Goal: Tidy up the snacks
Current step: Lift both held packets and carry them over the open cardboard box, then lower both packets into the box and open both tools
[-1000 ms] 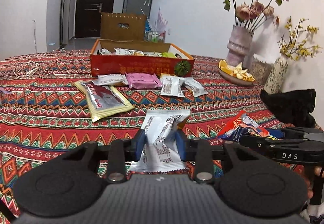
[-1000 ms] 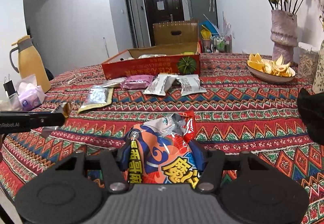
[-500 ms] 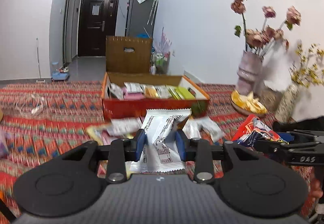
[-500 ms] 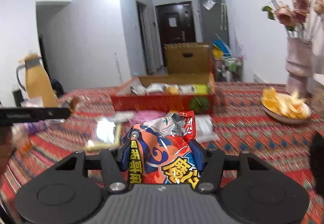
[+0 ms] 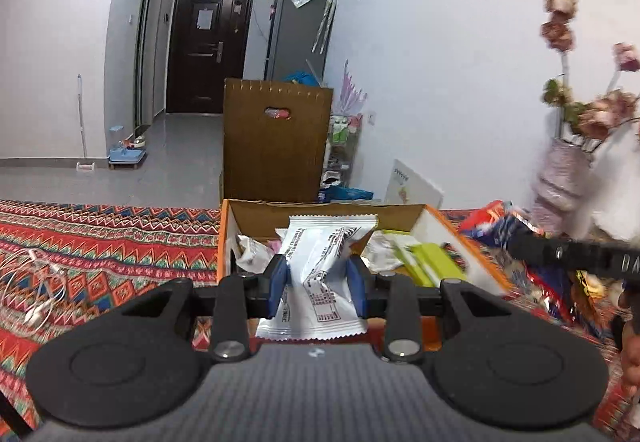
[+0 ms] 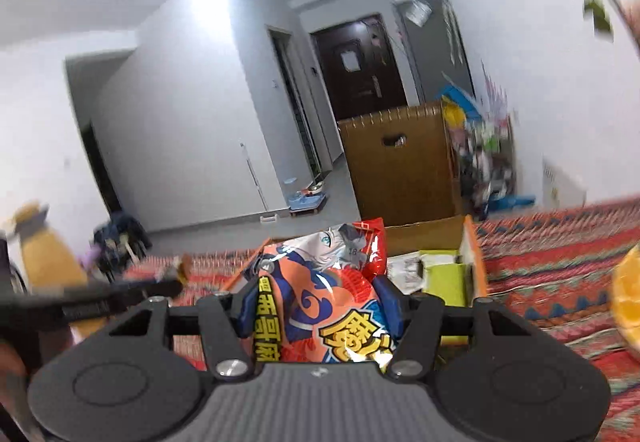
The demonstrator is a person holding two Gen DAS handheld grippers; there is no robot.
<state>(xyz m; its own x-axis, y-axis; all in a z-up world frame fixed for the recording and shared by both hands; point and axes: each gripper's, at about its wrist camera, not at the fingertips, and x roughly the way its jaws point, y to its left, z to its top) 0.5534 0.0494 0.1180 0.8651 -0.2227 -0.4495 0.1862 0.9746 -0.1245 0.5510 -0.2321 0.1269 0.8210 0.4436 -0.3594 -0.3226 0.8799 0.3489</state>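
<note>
1. Gripping a white foil snack packet with dark printing (image 5: 320,274), the left gripper (image 5: 318,284) has its blue pads narrowed onto the packet's waist. The packet stands upright, long axis at 12 o'clock, crimped top edge uppermost.
2. The right gripper (image 6: 316,306) is clamped, jaws partly closed, on an orange-and-blue glossy snack bag with yellow characters (image 6: 320,290). This bag also points to 12 o'clock, slightly tilted toward 1 o'clock.
3. Directly beyond both packets lies the orange open-topped cardboard box (image 5: 472,254), resting on the red zigzag-patterned tablecloth (image 5: 100,242). It already holds white wrappers and a lime-green flat packet (image 5: 432,262).
4. Judged step: carrying both snacks to the box; neither is released yet.
5. Next move calls for lowering each packet over a free part of the box interior, then widening the jaws. The left packet sits toward the box's 11 o'clock side, the right bag toward 1 o'clock.
6. Farther off stands a brown cardboard carton with a handle slot (image 5: 276,146).
</note>
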